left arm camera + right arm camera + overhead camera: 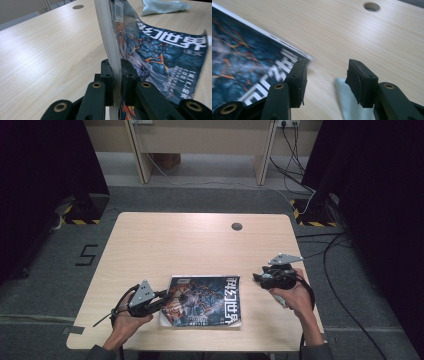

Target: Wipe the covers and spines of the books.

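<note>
A magazine [202, 301] with a dark blue cover and white characters lies near the table's front edge. My left gripper [161, 299] is shut on its left edge. In the left gripper view the two black jaws of that gripper [115, 68] clamp the stack of pages [110, 42], and the cover [165, 52] curves away to the right. My right gripper [257, 278] stands open just right of the magazine. In the right gripper view this gripper [325, 75] has bare table between its jaws, and the magazine's corner [249, 55] lies by the left jaw.
The light wooden table [175, 240] has a round cable hole [237, 226] at the back. A pale blue cloth [162, 6] lies on the table under the right hand, also seen as a pale patch [348, 102]. Cables run over the floor at the right.
</note>
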